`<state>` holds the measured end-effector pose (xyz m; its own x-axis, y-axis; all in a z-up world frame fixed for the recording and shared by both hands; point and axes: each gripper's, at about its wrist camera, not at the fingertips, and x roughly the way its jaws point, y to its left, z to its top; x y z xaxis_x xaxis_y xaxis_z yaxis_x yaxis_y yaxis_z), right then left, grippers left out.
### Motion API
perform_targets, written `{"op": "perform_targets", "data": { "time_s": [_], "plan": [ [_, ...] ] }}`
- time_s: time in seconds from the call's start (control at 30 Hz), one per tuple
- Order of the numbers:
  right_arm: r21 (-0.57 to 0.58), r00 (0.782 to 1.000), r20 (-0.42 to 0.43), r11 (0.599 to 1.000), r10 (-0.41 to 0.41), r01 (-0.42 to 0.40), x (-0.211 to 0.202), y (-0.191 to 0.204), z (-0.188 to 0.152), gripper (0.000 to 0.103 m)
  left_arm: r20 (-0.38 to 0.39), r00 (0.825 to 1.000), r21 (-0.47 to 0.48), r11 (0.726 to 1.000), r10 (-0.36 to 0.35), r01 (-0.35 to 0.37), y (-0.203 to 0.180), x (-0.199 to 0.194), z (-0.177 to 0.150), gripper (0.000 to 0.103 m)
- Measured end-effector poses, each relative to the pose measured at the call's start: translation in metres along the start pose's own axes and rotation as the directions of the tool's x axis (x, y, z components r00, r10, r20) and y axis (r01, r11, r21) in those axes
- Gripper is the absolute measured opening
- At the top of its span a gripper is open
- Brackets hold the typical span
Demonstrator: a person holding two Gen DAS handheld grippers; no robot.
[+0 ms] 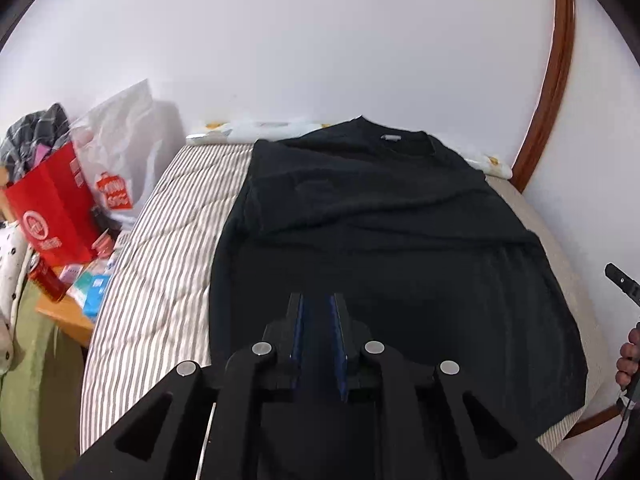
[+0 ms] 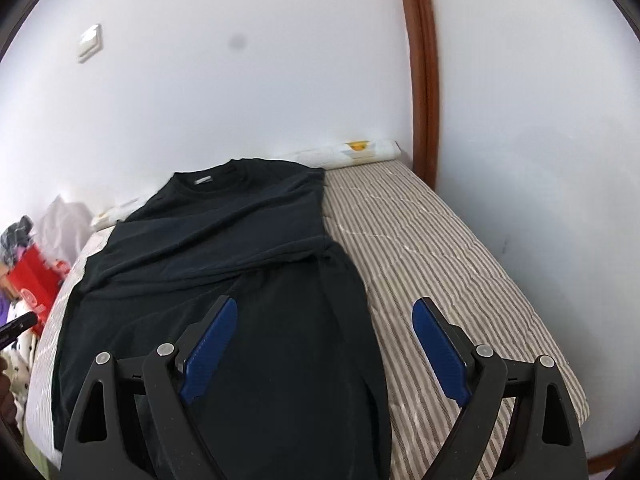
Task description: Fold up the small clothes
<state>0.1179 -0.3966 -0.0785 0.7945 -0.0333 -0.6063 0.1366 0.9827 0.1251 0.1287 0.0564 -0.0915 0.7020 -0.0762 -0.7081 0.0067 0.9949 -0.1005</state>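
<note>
A black T-shirt (image 1: 380, 232) lies flat on a striped mattress (image 1: 160, 264), collar toward the wall, both sleeves folded in over the body. It also shows in the right wrist view (image 2: 240, 264). My left gripper (image 1: 318, 304) hovers above the shirt's lower left part, its blue pads almost together with a narrow gap and nothing between them. My right gripper (image 2: 324, 308) is wide open and empty above the shirt's lower right edge. A tip of the right gripper shows at the far right of the left wrist view (image 1: 622, 284).
A red paper bag (image 1: 52, 204), a white plastic bag (image 1: 120, 148) and small boxes crowd a wooden stand left of the bed. A white wall and a brown wooden frame (image 2: 422, 72) stand behind. A rolled white sheet (image 2: 352, 152) lies at the mattress head.
</note>
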Motion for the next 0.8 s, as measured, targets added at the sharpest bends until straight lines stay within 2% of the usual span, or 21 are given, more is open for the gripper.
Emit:
{"op": "perform_targets", "data": {
  "time_s": [0.07,0.1,0.13,0.2,0.3,0.53,0.73,0.77,0.8],
  "plan": [
    [-0.002,0.998,0.033,0.999,-0.052,0.052,-0.004,-0.004,-0.01,0.089,-0.008,1.0,-0.014,1.0,0.004,-0.004,0.007,-0.004,-0.012,0.019],
    [0.005,0.997,0.031,0.998,-0.069,0.069,-0.004,-0.008,-0.016,0.089,-0.015,1.0,-0.023,1.0,0.005,-0.006,0.011,-0.006,-0.019,0.029],
    [0.004,0.997,0.014,0.997,-0.078,0.078,-0.003,-0.01,-0.021,0.089,-0.018,1.0,-0.028,1.0,0.012,-0.012,0.014,-0.007,-0.024,0.039],
    [-0.042,0.991,-0.047,0.991,-0.126,0.124,0.005,-0.012,-0.032,0.088,-0.015,1.0,-0.039,0.999,0.02,-0.021,0.021,-0.009,-0.035,0.047],
    [-0.059,0.984,-0.077,0.986,-0.161,0.157,0.015,-0.018,-0.05,0.088,-0.049,0.999,-0.047,0.999,0.022,-0.024,0.03,-0.005,-0.052,0.047],
    [0.01,0.979,-0.163,0.992,-0.123,0.127,0.044,-0.037,-0.081,0.087,-0.109,0.993,-0.073,0.996,0.033,-0.041,0.046,0.013,-0.081,0.047],
    [0.012,0.97,-0.231,0.997,-0.074,0.079,0.065,-0.04,-0.095,0.072,-0.135,0.991,-0.103,0.995,-0.002,-0.012,0.054,0.029,-0.087,0.047],
    [0.014,0.969,-0.239,0.997,-0.067,0.072,0.068,-0.039,-0.096,0.066,-0.131,0.991,-0.112,0.994,-0.007,-0.008,0.055,0.032,-0.088,0.047],
    [0.014,0.968,-0.244,0.998,-0.063,0.069,0.071,-0.037,-0.098,0.065,-0.113,0.994,-0.108,0.994,-0.004,-0.008,0.054,0.032,-0.087,0.047]
  ]
}}
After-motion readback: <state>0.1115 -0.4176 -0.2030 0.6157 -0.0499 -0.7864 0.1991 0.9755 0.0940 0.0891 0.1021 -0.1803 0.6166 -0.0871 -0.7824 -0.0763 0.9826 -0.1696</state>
